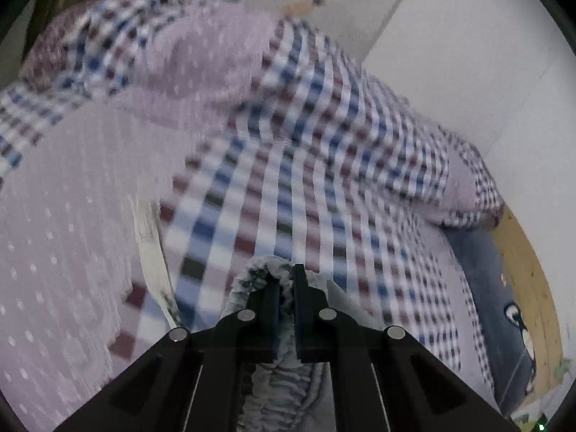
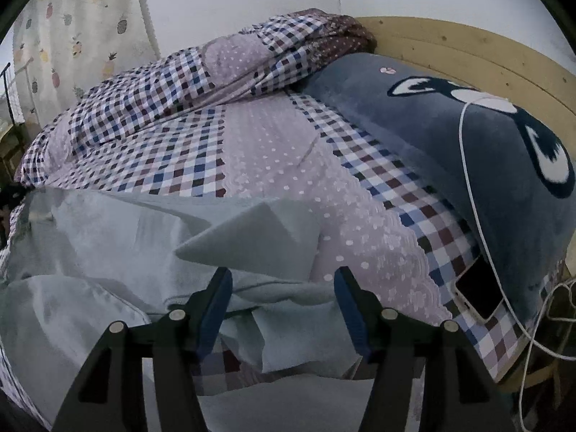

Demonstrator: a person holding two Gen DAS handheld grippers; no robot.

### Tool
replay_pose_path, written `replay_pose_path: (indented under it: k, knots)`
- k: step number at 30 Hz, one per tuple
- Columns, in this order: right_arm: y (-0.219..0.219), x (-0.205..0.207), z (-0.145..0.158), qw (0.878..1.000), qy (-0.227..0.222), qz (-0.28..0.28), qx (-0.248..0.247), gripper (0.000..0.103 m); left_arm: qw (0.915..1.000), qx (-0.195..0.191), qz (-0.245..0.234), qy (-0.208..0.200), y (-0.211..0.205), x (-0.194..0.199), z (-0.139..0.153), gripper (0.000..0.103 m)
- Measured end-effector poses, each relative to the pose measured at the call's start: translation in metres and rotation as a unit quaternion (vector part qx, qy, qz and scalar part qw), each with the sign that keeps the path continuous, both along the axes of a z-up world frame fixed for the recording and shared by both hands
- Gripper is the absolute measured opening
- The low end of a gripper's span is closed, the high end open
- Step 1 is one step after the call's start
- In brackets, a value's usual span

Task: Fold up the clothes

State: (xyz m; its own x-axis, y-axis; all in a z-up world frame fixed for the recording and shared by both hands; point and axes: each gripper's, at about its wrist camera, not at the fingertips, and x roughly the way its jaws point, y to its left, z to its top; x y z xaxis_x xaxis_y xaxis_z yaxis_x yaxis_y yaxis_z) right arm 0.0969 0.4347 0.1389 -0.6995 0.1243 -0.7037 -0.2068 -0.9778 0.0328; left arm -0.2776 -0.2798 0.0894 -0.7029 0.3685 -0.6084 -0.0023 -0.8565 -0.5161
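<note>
A pale blue-grey garment (image 2: 108, 237) lies crumpled on the checked bedspread (image 2: 172, 165), filling the lower left of the right wrist view. My right gripper (image 2: 282, 280) hovers open just above its folds, nothing between the blue pads. In the left wrist view, my left gripper (image 1: 286, 280) is shut on a gathered, ruffled edge of the pale garment (image 1: 252, 280), which bunches up between and beneath the fingers. The view is blurred. A white strip of fabric (image 1: 151, 252) lies on the bed to its left.
A dark blue cushion with a cartoon face (image 2: 468, 136) rests against the wooden headboard (image 2: 468, 46). A phone (image 2: 478, 295) and a white cable (image 2: 475, 208) lie at the bed's right edge. A rolled checked quilt (image 2: 216, 68) lies along the wall. A pineapple-print curtain (image 2: 72, 36) hangs behind.
</note>
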Motion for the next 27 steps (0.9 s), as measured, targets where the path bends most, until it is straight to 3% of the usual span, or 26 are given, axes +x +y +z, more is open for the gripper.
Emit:
replay_pose_path:
  k: [5, 7, 13, 18, 24, 26, 27]
  knots:
    - [0.008, -0.009, 0.003, 0.999, -0.01, 0.012, 0.031, 0.064, 0.9989, -0.01, 0.045, 0.012, -0.024, -0.011, 0.017, 0.005]
    - [0.024, -0.011, 0.007, 1.0, -0.004, 0.002, 0.02, 0.07, 0.9978, -0.017, 0.063, 0.012, -0.039, -0.01, 0.019, 0.005]
    - [0.082, -0.045, -0.01, 0.994, -0.022, -0.026, -0.103, 0.075, 0.9934, -0.031, 0.11, 0.001, -0.081, -0.004, 0.012, 0.005]
    - [0.095, -0.109, -0.041, 0.977, -0.064, 0.022, -0.201, 0.075, 0.9914, -0.037, 0.125, -0.014, -0.095, 0.002, -0.002, 0.005]
    - [0.066, -0.185, -0.09, 0.955, -0.161, 0.103, -0.228, 0.075, 0.991, -0.043, 0.125, -0.022, -0.097, 0.006, -0.009, 0.005]
    - [0.046, -0.199, -0.099, 0.952, -0.189, 0.132, -0.201, 0.066, 0.9911, -0.046, 0.123, -0.023, -0.096, 0.005, -0.009, 0.005]
    - [0.035, -0.203, -0.098, 0.955, -0.194, 0.149, -0.171, 0.033, 0.9913, -0.045, 0.122, -0.023, -0.096, 0.004, -0.009, 0.005]
